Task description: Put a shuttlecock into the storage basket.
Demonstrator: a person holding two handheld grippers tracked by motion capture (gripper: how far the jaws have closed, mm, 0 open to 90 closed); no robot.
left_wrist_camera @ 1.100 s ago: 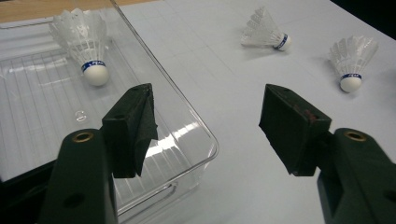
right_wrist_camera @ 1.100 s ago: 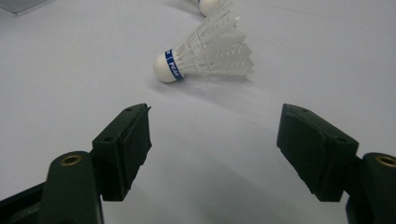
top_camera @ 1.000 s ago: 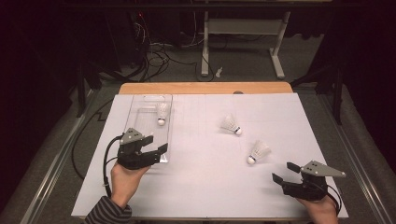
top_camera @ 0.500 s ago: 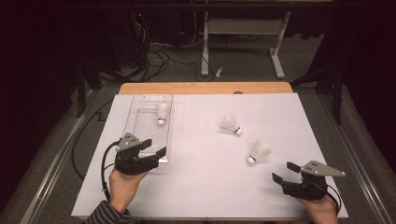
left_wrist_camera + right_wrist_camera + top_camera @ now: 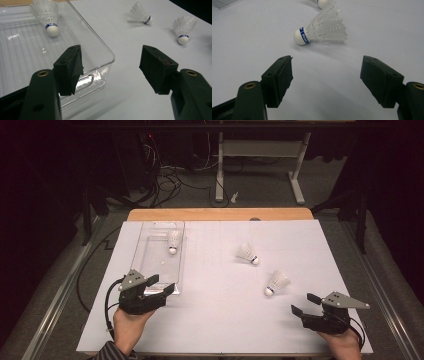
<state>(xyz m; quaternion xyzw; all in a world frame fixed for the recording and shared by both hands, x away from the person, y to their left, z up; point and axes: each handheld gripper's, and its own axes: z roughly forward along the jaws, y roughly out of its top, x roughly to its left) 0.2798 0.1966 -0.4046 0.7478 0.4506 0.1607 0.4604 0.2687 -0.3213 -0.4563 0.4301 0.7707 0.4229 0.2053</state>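
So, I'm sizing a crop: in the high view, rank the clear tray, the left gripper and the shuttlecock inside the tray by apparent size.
1. clear tray, plainly largest.
2. left gripper, though it sits nearer the camera.
3. shuttlecock inside the tray, smallest.

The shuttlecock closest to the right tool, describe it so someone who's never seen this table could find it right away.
Start at the white table sheet and go to its near right part, ahead of the right tool. The nearest shuttlecock lies there on its side on the bare sheet. Unlike the one in the clear tray or the one farther back, it lies closest to the person.
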